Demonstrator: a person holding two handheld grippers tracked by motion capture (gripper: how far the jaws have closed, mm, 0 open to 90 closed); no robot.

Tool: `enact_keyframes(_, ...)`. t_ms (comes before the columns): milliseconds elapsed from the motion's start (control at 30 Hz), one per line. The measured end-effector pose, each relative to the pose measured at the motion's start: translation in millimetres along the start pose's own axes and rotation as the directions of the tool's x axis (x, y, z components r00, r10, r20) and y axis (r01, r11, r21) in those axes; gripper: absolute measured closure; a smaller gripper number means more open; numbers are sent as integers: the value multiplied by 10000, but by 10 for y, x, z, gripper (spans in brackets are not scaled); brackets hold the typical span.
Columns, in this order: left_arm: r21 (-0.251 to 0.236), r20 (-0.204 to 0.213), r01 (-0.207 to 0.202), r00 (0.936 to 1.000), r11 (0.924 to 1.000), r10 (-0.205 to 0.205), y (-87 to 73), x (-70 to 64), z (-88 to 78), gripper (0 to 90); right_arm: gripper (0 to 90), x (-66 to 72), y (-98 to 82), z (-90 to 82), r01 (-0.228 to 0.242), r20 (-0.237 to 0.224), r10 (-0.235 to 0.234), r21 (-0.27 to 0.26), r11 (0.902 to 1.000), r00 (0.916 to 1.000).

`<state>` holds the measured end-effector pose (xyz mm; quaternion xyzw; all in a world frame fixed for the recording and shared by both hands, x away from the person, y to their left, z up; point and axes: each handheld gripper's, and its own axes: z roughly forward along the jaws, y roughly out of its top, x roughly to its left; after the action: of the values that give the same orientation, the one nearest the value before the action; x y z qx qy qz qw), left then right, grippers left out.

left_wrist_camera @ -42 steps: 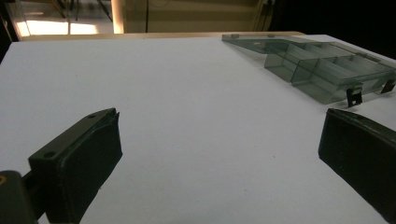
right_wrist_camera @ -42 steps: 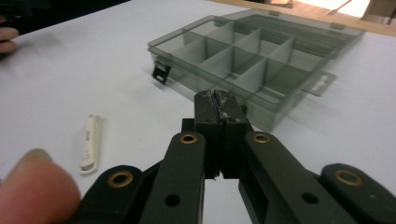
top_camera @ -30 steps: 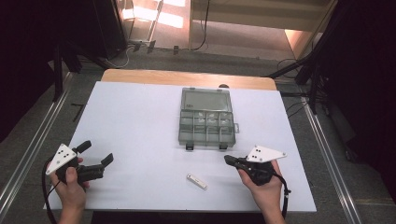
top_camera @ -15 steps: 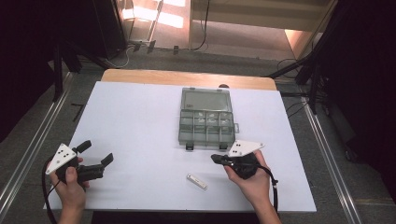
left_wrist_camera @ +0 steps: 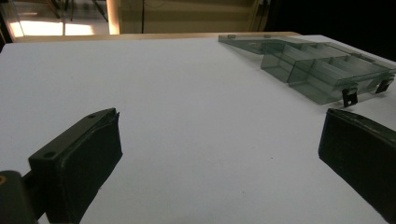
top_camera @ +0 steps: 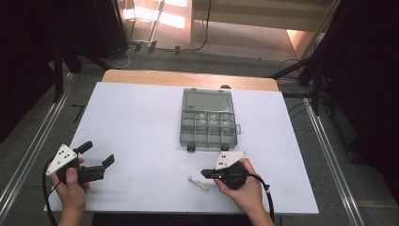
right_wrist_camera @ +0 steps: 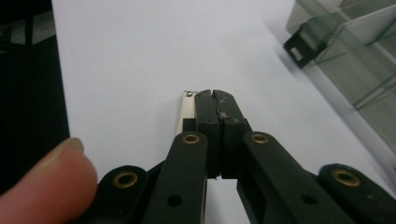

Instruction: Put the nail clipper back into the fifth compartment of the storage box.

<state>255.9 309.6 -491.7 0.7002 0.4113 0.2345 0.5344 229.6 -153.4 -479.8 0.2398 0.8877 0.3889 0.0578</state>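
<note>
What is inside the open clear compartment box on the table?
The compartment box lies open, lid flat behind. From above, its upper row of cells holds small pale pieces, too small to identify. The lower cells look empty, though glare and the tinted walls make that uncertain.

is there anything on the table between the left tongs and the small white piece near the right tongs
No. In the high view the white table is bare between the open left tongs and the small white piece. The shut right tongs sit at the piece's far side.
</note>
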Motion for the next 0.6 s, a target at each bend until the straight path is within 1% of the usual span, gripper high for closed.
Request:
enact_keyframes(67,8,-5,12,10000,10000,-12,1,1,2,0,900,45,-19,28,136,-115,-133,222,9997,9998)
enact_keyframes(100,3,1,24,10000,10000,-24,0,0,6,0,900,45,-19,28,136,-115,-133,222,9997,9998)
enact_keyframes(133,9,7,23,10000,10000,-23,0,0,7,0,900,69,-26,46,257,-204,-250,361,9990,9995)
enact_keyframes(167,11,-4,-5,10000,10000,5,0,-2,10,0,900,79,-28,52,272,-245,-262,419,9988,9994)
enact_keyframes(367,33,-8,-25,10000,10000,25,0,-3,10,0,900,117,-20,109,467,-570,-433,585,9972,9974)
enact_keyframes(433,38,-10,-15,10000,10000,15,0,-3,11,0,900,156,-13,164,659,-705,-604,791,9947,9957)
enact_keyframes(500,39,-13,-6,10000,10000,6,0,-3,11,0,900,174,-15,196,770,-850,-695,877,9932,9939)
enact_keyframes(533,39,-16,-3,10000,10000,3,0,-2,11,0,900,174,-15,196,770,-850,-695,877,9932,9939)
enact_keyframes(600,47,-12,0,10000,10000,0,0,0,11,0,900,196,-19,232,992,-972,-887,1094,9890,9913)
